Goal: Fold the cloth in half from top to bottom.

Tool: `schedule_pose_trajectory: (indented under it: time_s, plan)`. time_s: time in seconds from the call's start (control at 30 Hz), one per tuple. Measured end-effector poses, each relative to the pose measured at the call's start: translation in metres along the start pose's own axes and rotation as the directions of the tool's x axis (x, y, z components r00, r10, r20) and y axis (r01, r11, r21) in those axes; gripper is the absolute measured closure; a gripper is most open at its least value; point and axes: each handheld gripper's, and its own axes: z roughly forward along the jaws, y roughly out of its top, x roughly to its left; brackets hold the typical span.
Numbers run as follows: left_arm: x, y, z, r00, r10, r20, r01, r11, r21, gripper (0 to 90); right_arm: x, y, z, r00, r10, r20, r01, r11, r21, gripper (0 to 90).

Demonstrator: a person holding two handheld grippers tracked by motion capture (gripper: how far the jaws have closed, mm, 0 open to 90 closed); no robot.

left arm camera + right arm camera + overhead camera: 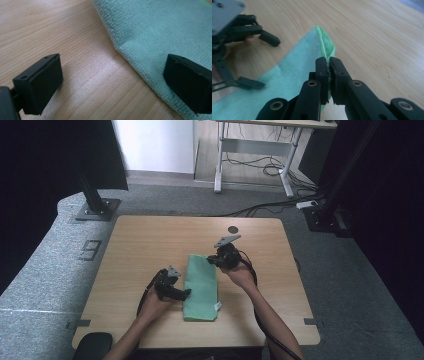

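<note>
above table, right hand raised

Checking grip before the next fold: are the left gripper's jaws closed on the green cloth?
No. The left gripper stands wide open, one pad over bare table, the other over the green cloth's edge, nothing pinched.

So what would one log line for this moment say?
right gripper: shut on green cloth corner, lifted | left gripper: open, straddling cloth edge | table

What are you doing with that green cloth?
A person is working a green cloth on a wooden table. The right hand-held gripper is shut on one far corner of the cloth and lifts it. The left hand-held gripper is open at the cloth's near left edge, one jaw over the cloth.
</note>
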Motion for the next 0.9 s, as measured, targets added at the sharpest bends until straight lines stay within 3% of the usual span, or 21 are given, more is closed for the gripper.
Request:
schedule_pose_trajectory:
  time_s: [0.47, 0.9]
  plan:
    - [0.0, 0.0, 0.0, 1.0, -0.002, -0.002, 0.002, 1.0, 0.0, 2.4, 0.035, -0.009, -0.03, 0.996, -0.072, -0.053, 0.071, 0.997, -0.025, 84.6]
    - [0.0, 0.0, 0.0, 1.0, -0.004, -0.003, 0.004, 1.0, -0.001, 2.4, 0.061, -0.032, -0.045, 0.9906, -0.091, -0.103, 0.088, 0.996, -0.031, 84.6]
